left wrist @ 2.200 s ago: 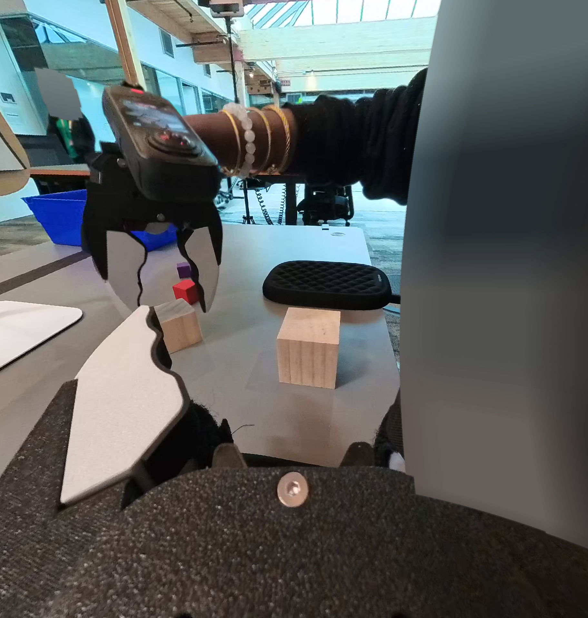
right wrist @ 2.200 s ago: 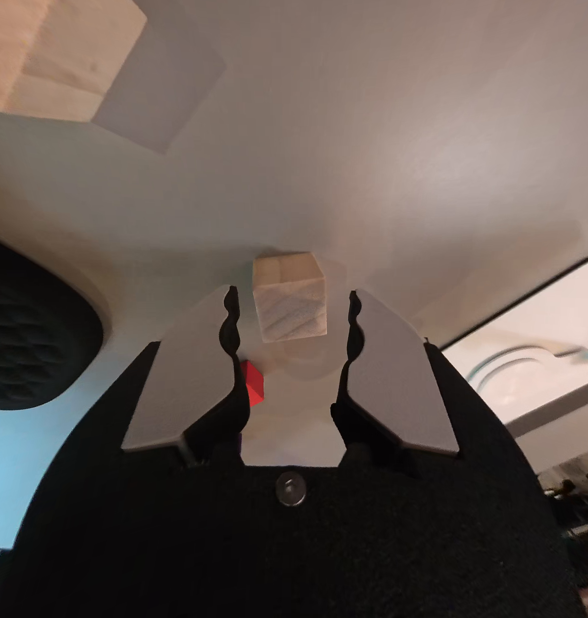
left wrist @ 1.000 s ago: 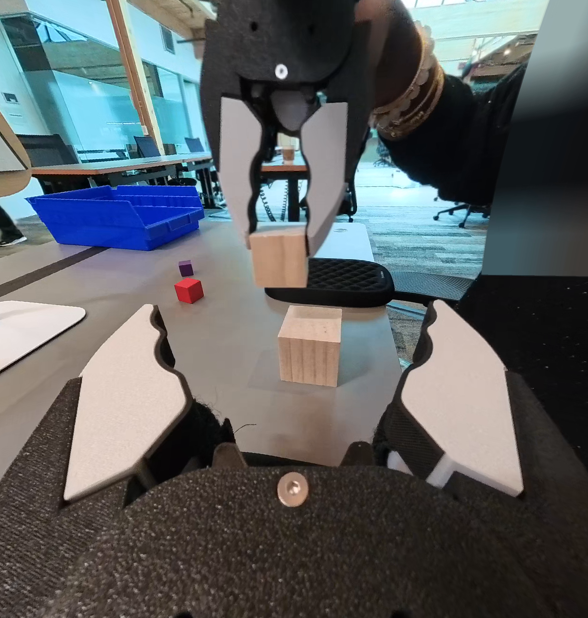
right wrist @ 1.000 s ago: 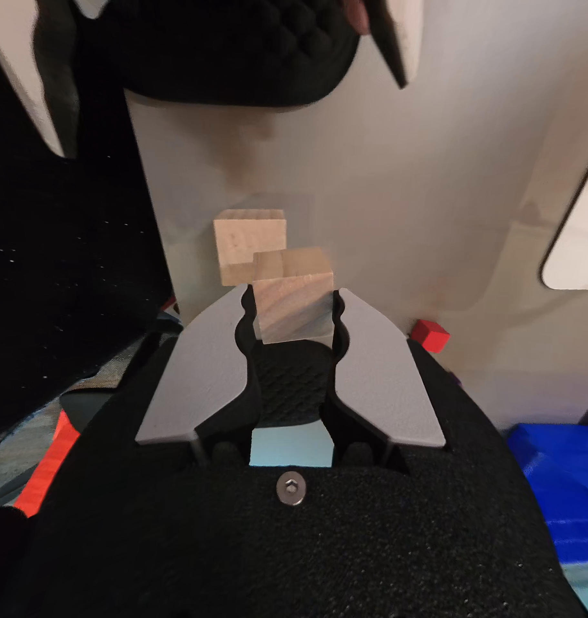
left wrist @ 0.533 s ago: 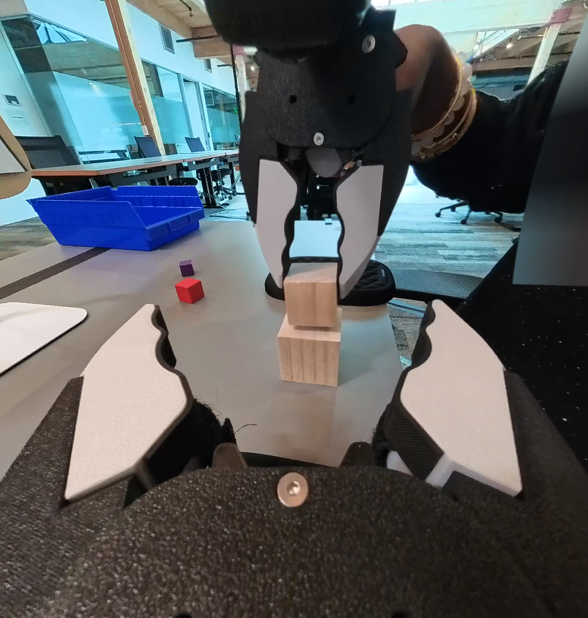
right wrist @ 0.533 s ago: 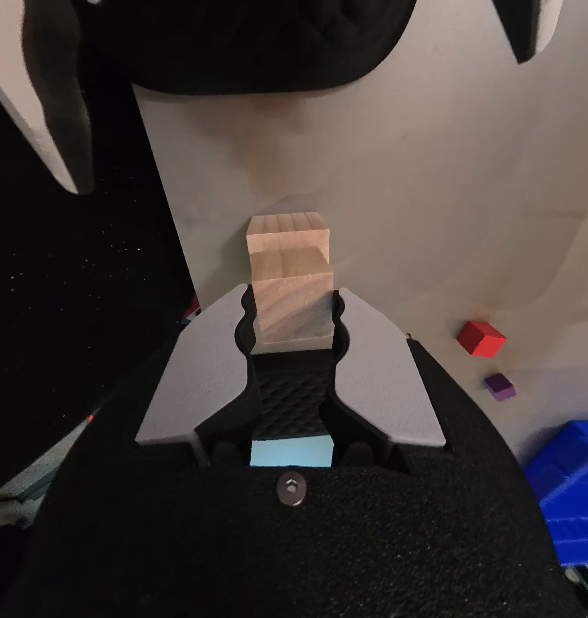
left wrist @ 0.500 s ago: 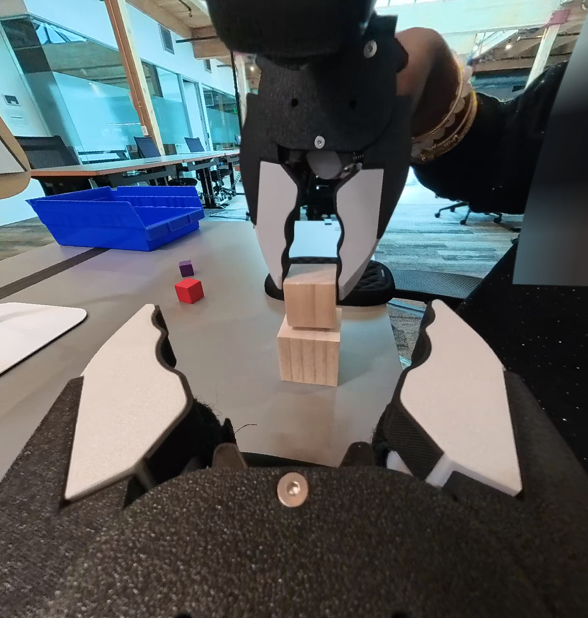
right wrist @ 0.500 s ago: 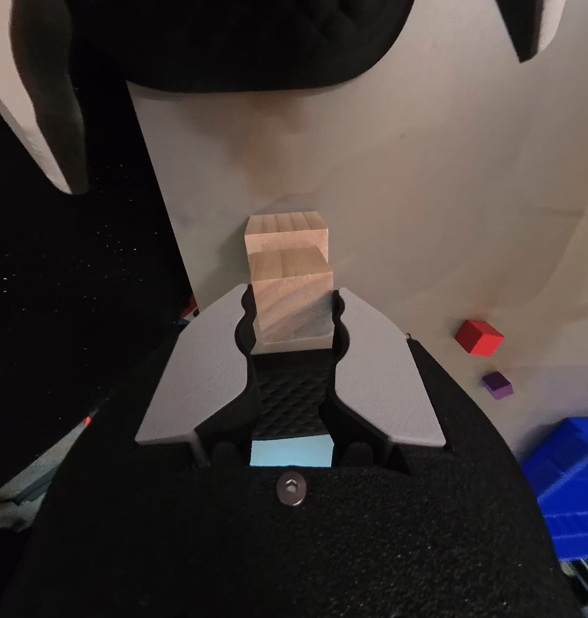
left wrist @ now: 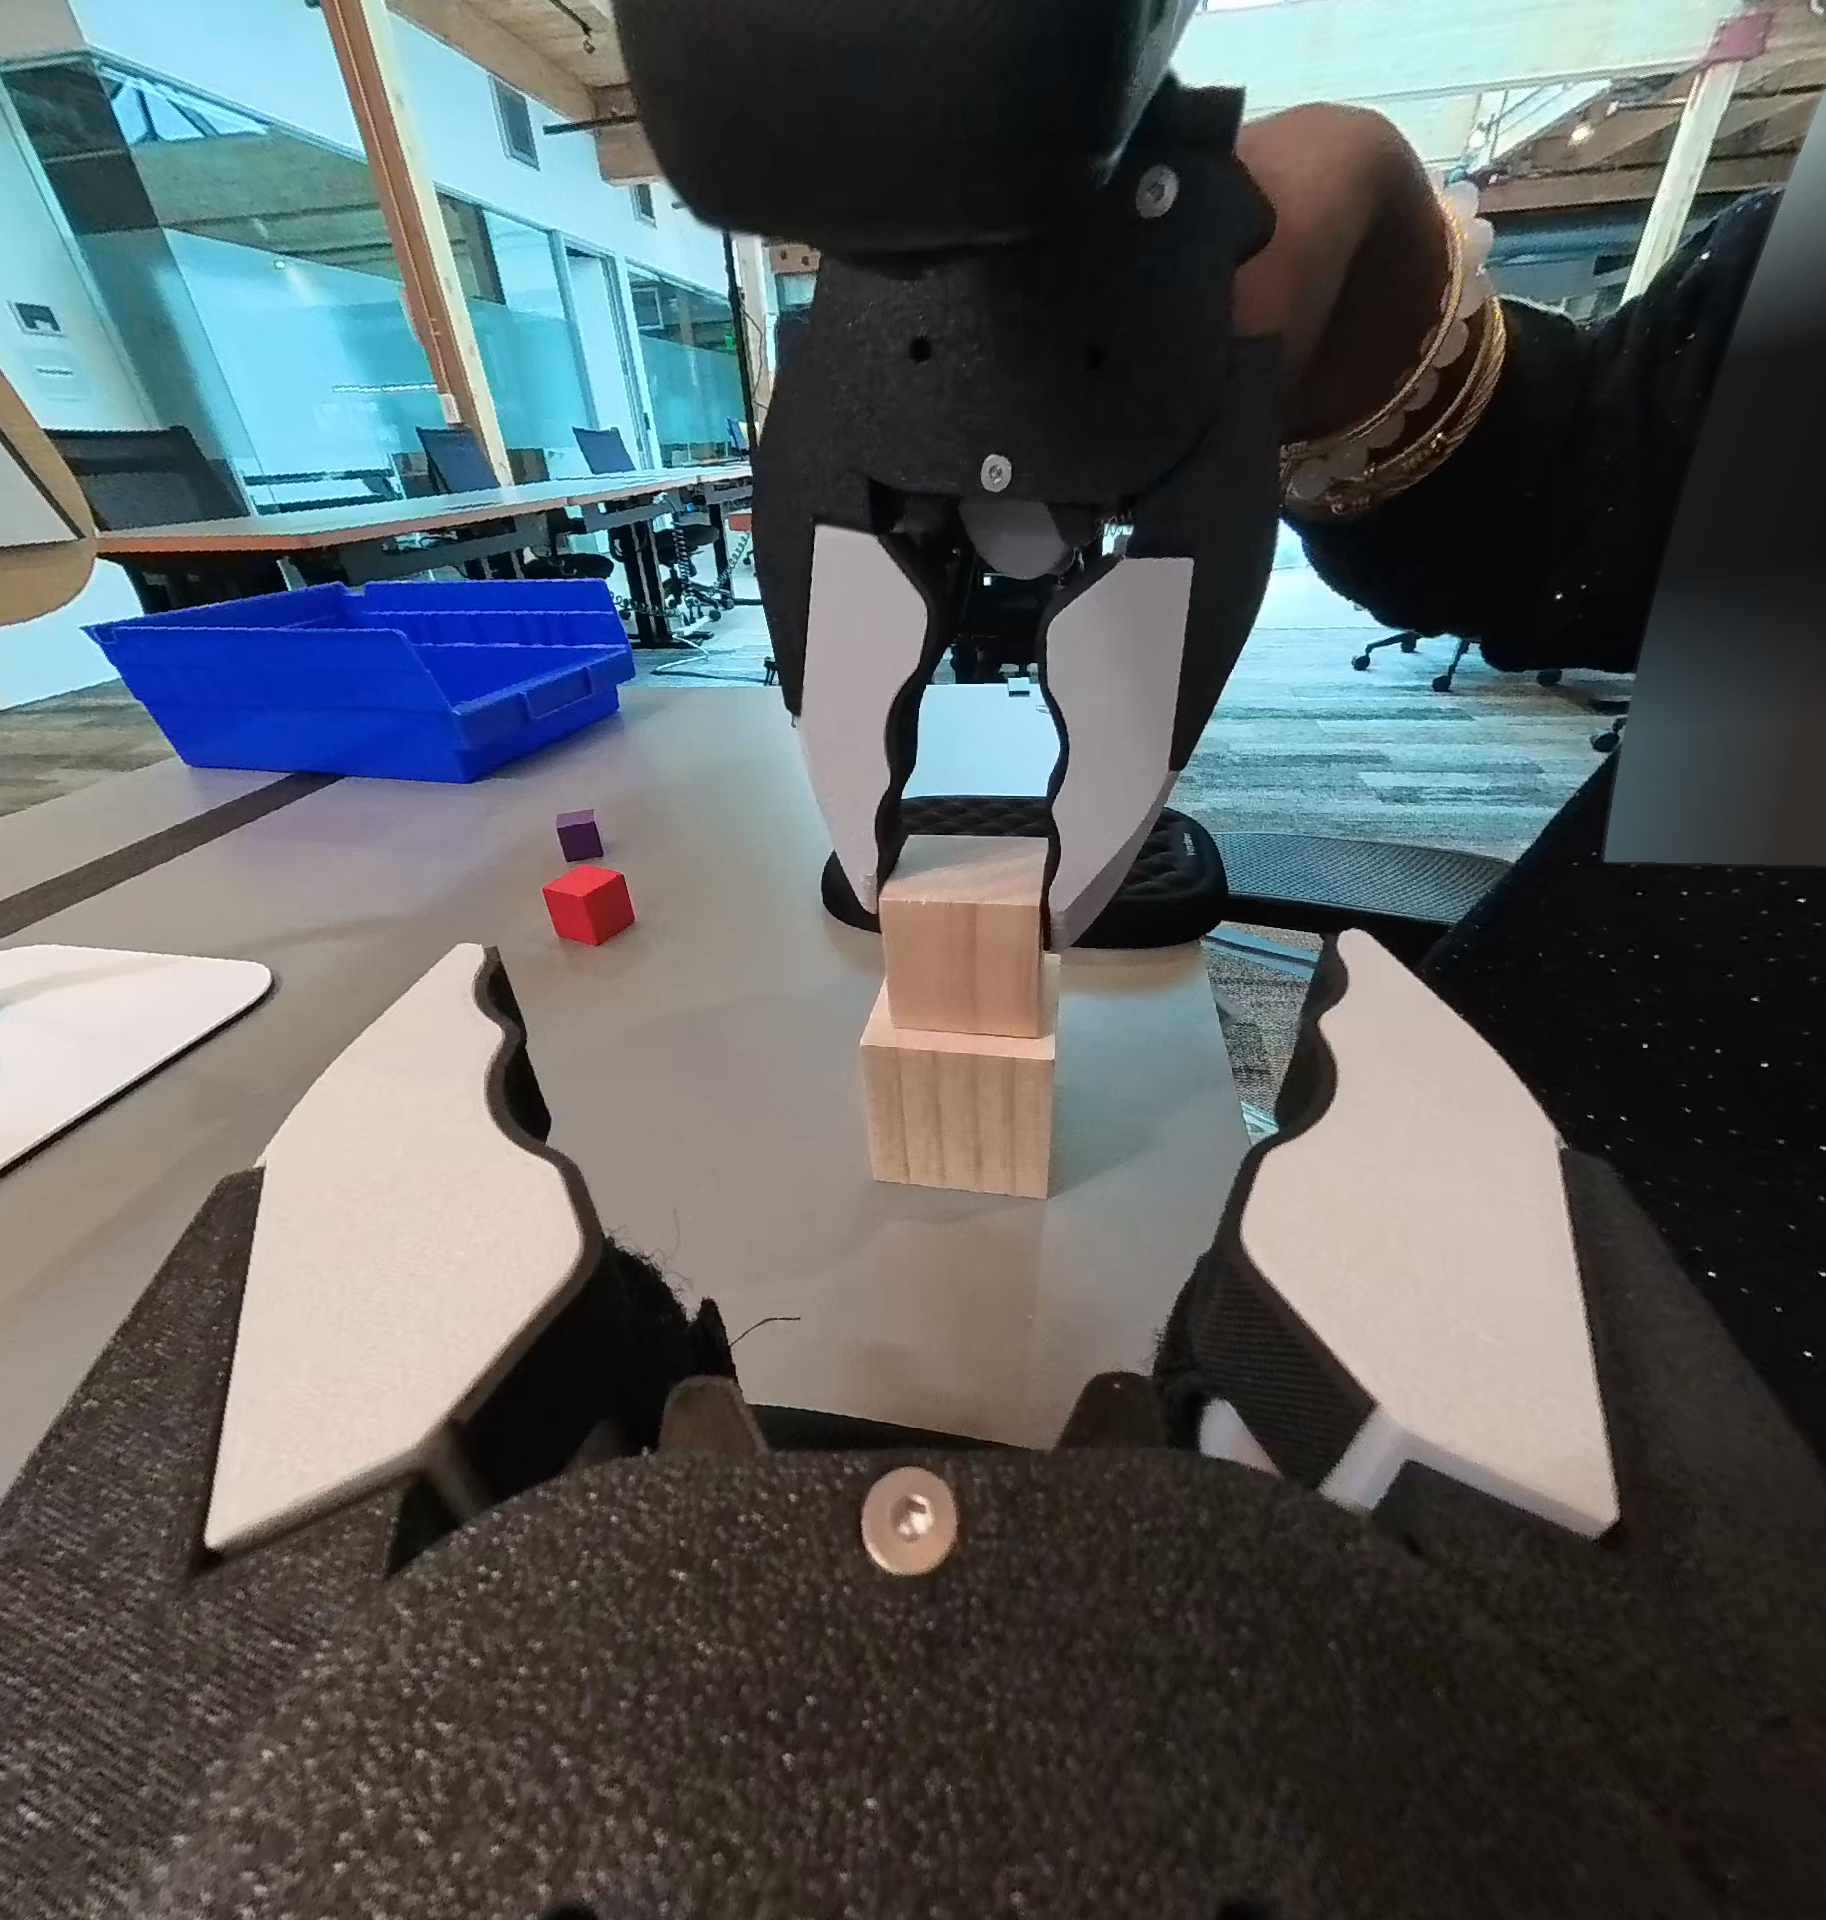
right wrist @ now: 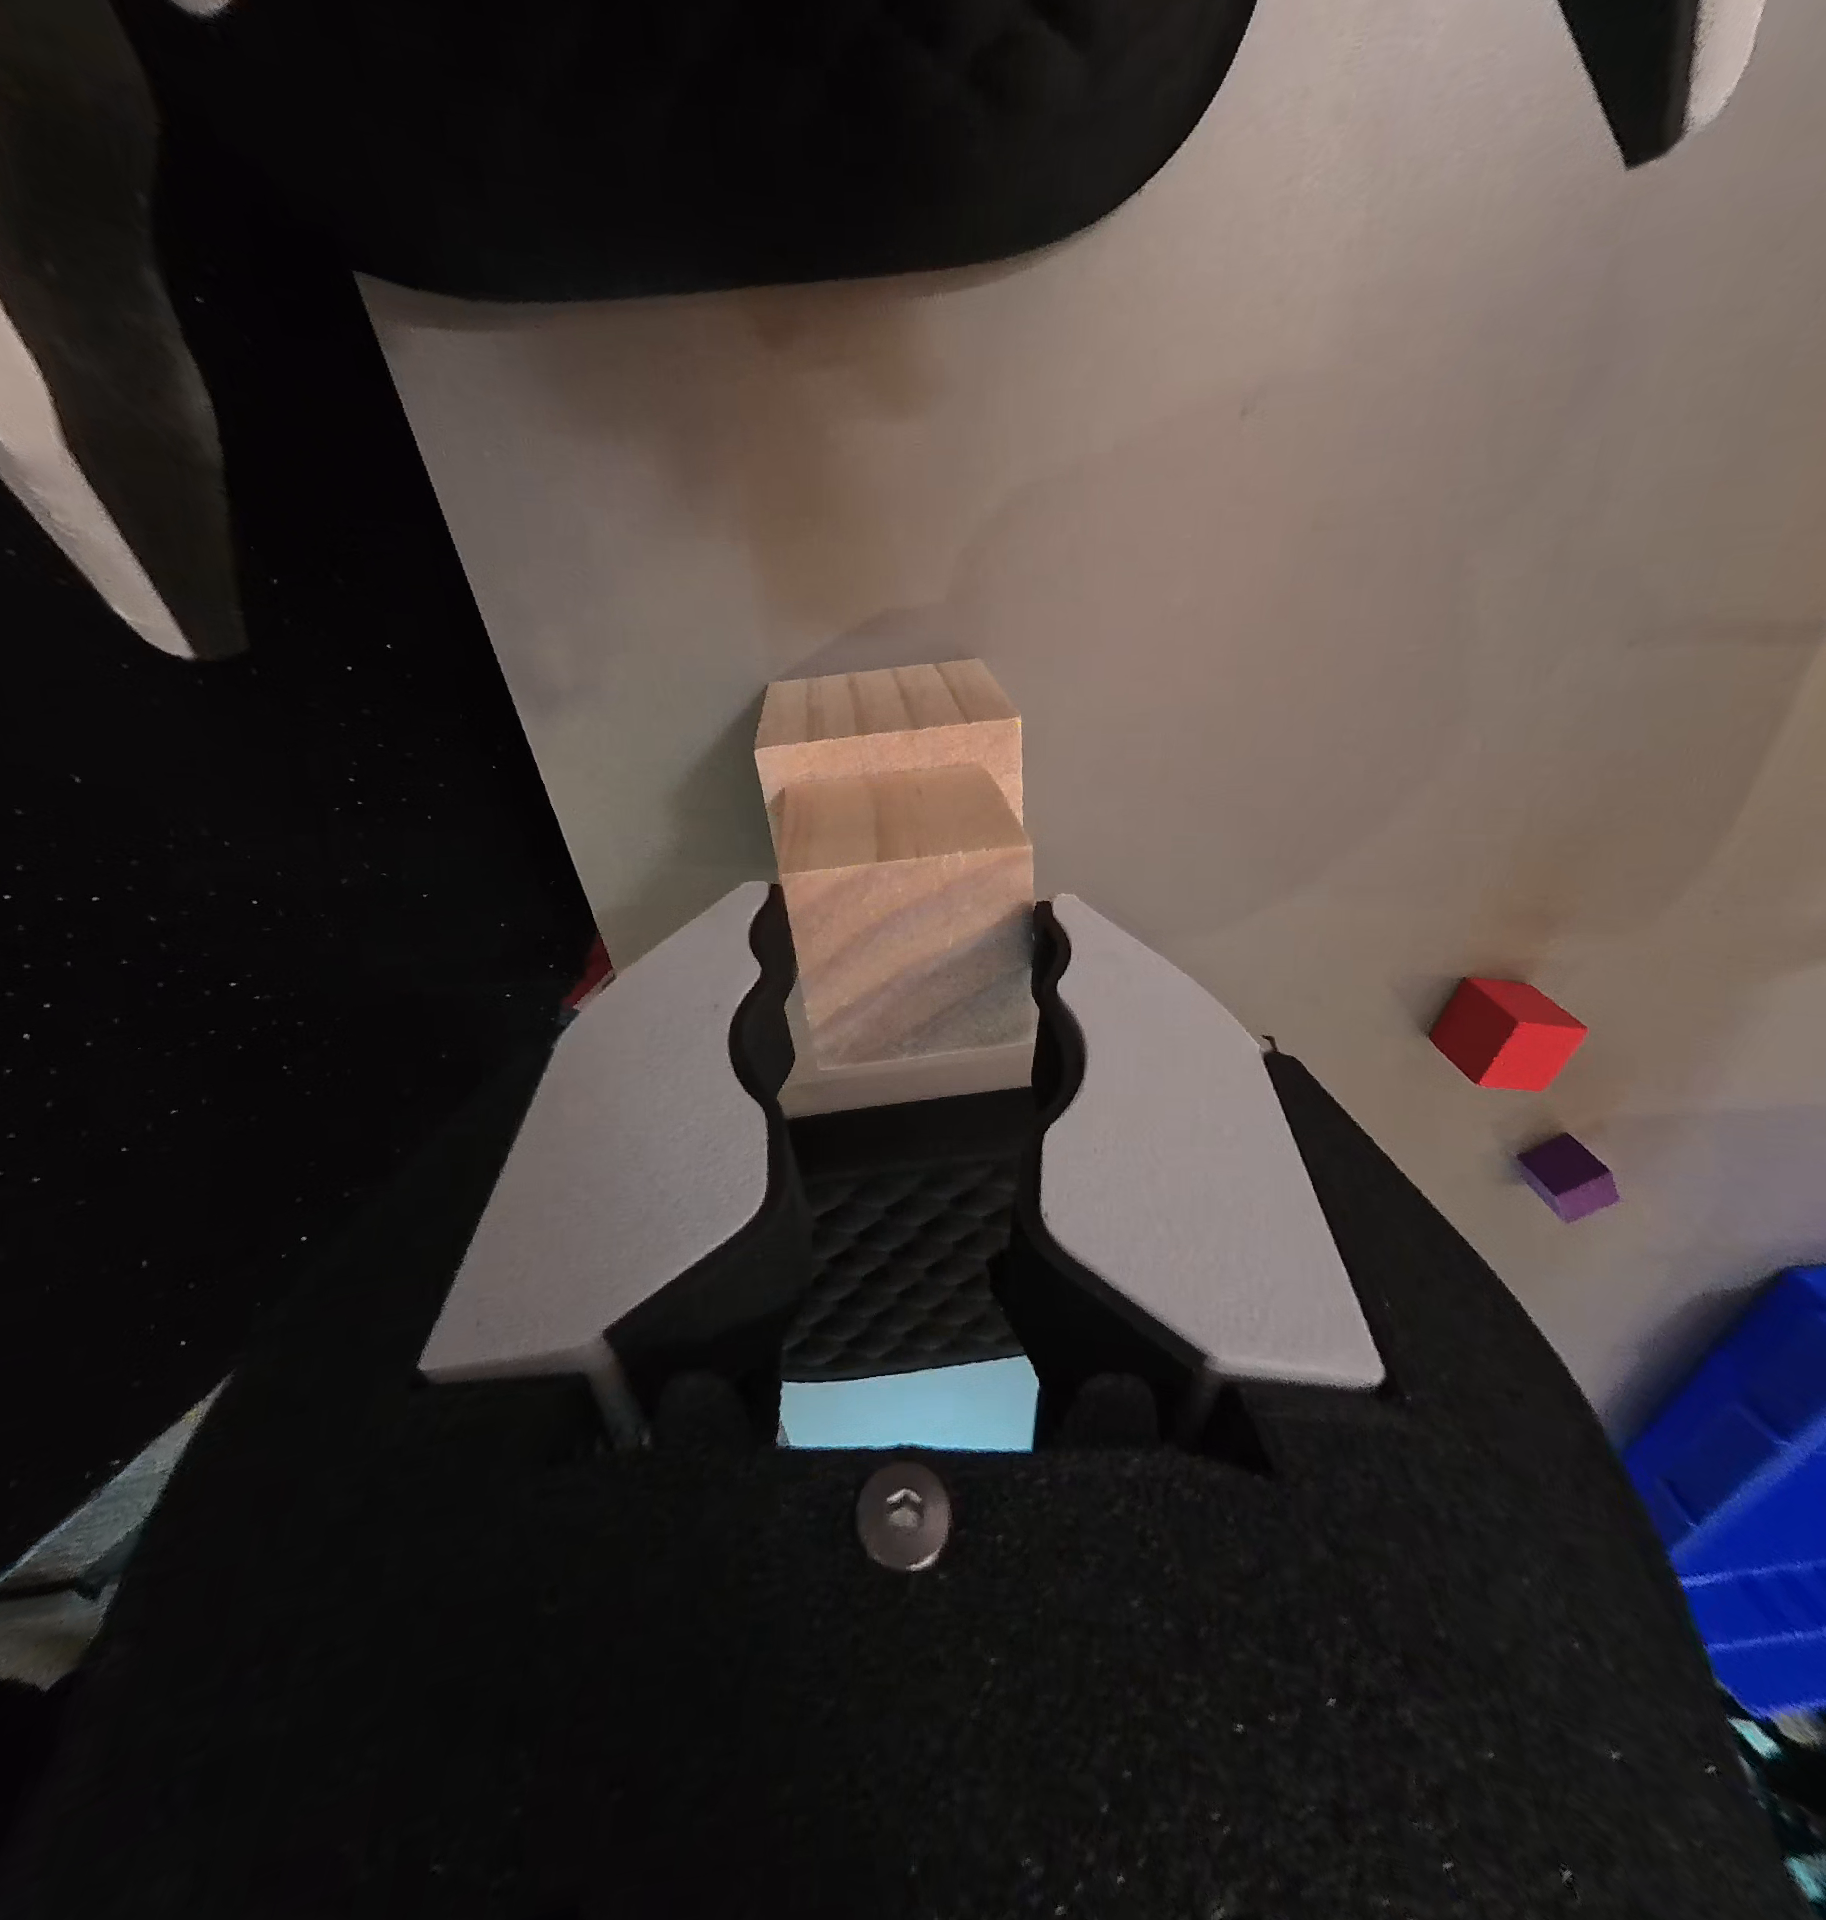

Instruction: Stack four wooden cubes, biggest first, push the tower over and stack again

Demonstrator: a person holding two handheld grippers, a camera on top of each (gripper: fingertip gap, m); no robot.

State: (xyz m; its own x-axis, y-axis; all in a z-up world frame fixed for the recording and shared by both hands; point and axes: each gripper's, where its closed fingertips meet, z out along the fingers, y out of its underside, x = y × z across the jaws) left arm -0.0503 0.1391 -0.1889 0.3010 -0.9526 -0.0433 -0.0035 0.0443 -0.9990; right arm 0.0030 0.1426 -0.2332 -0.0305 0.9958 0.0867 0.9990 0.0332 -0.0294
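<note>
My right gripper (right wrist: 909, 904) is shut on a small pale wooden block (right wrist: 909, 977), with its pads against the block's two sides. The left wrist view shows the right gripper (left wrist: 966, 920) coming down from above and gripping the upper part of the small block (left wrist: 961, 961). The small block rests on top of a larger wooden block (left wrist: 959, 1117), a little off centre, on the grey table (left wrist: 680, 1039). The larger block also shows in the right wrist view (right wrist: 888, 717). My left gripper (left wrist: 914, 945) is wide open and empty, just in front of the stack.
A red cube (left wrist: 587, 904) and a purple cube (left wrist: 578, 834) lie left of the stack. A blue bin (left wrist: 369, 686) stands at the back left. A black padded rest (left wrist: 1179, 862) lies behind the stack, near the table's right edge. A white board (left wrist: 88, 1029) lies at the left. My hands' fingertips stand some 8 centimetres from each other.
My right gripper closed on the small block on the table, carried it over and lowered it onto the larger block. It stays shut on it. The left gripper has stayed still and open.
</note>
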